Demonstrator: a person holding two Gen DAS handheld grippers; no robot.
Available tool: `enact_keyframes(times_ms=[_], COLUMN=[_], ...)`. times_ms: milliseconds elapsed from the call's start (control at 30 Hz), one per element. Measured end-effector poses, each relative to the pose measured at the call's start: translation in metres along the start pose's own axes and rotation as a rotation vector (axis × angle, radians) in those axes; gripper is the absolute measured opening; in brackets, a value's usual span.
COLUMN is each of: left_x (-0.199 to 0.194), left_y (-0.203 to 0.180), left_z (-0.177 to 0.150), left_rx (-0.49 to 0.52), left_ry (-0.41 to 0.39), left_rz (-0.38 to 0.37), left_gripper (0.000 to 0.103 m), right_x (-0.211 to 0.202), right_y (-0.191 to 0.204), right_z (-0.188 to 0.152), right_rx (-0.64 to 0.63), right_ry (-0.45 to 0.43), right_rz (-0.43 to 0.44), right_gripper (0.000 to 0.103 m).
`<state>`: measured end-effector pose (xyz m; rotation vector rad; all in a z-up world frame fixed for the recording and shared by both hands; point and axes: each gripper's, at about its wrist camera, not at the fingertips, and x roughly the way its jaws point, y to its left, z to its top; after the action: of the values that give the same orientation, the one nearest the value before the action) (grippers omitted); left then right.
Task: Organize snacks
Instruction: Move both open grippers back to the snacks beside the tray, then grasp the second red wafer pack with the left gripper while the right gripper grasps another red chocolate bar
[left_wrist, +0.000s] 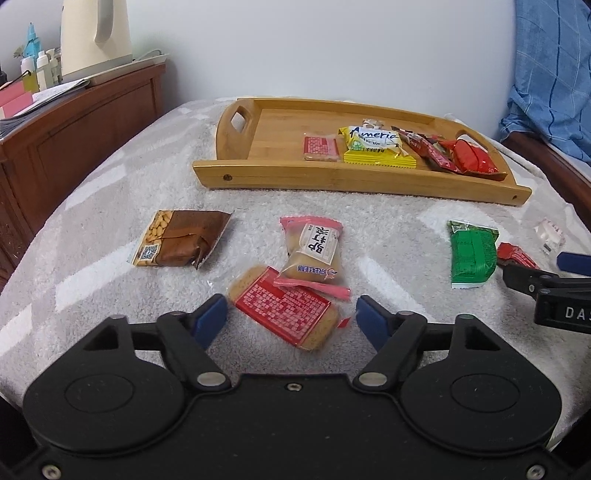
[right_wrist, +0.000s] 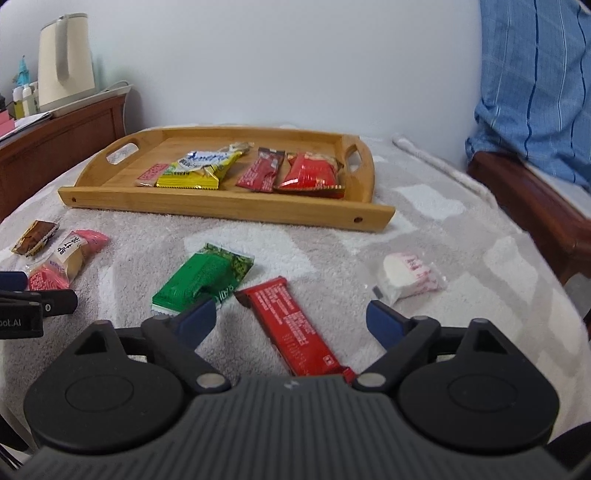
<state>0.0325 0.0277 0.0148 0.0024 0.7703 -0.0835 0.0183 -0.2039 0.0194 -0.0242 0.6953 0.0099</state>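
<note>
A fluffy grey-and-white checked blanket (left_wrist: 110, 206) covers the surface. On it sits a smooth bamboo tray (right_wrist: 221, 206) with cut-out handles, holding crinkly foil packets: a flat red-labelled biscuit, a yellow bag (right_wrist: 199, 168) and two red wrappers. The left gripper (left_wrist: 291, 314), blue-padded jaws apart and gripping nothing, straddles a rectangular biscuit pack with a red label (left_wrist: 284, 308); a pink-ended clear wrapper (left_wrist: 314, 251) overlaps it, and a glossy brown peanut bar (left_wrist: 181, 242) lies to the left. The right gripper (right_wrist: 291, 319), jaws wide and empty, frames a long red bar (right_wrist: 295, 328), with a green foil packet (right_wrist: 203, 277) just left and a soft white sweet (right_wrist: 406, 277) right
</note>
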Motion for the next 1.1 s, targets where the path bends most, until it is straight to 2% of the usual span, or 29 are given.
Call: enact_keyframes(times_ms=[100, 133, 300, 400, 567, 667, 767, 1000, 1100], left_x=[-0.001, -0.002, -0.004, -0.006, -0.01, -0.011, -0.009, -0.002, 0.001], left_y=[-0.002, -0.001, -0.002, -0.003, -0.006, -0.006, -0.006, -0.005, -0.005], left_z=[0.0, 0.0, 0.001, 0.0, -0.002, -0.002, -0.003, 0.003, 0.007], left_rx=[0.009, 0.009, 0.007, 0.007, 0.02, 0.009, 0.015, -0.032, -0.047], left_ry=[-0.002, -0.004, -0.001, -0.001, 0.001, -0.002, 0.001, -0.002, -0.002], left_rz=[0.003, 0.001, -0.018, -0.028, -0.039, -0.03, 0.023, 0.046, 0.042], left_gripper=[0.069, 0.065, 0.062, 0.052, 0.048, 0.046, 0.054, 0.056, 0.038], right_x=[0.003, 0.003, 0.004, 0.001, 0.002, 0.002, 0.003, 0.003, 0.004], right_y=[-0.004, -0.004, -0.004, -0.004, -0.006, -0.003, -0.001, 0.001, 0.002], right_z=[-0.001, -0.001, -0.001, -0.001, 0.0, -0.001, -0.002, -0.002, -0.002], right_rx=[0.033, 0.039, 0.044, 0.05, 0.063, 0.038, 0.025, 0.003, -0.004], right_ry=[0.016, 0.02, 0.028, 0.006, 0.015, 0.016, 0.019, 0.02, 0.02], right_rz=[0.012, 0.015, 0.025, 0.012, 0.023, 0.019, 0.018, 0.021, 0.023], right_gripper=[0.089, 0.087, 0.077, 0.066, 0.056, 0.055, 0.055, 0.053, 0.05])
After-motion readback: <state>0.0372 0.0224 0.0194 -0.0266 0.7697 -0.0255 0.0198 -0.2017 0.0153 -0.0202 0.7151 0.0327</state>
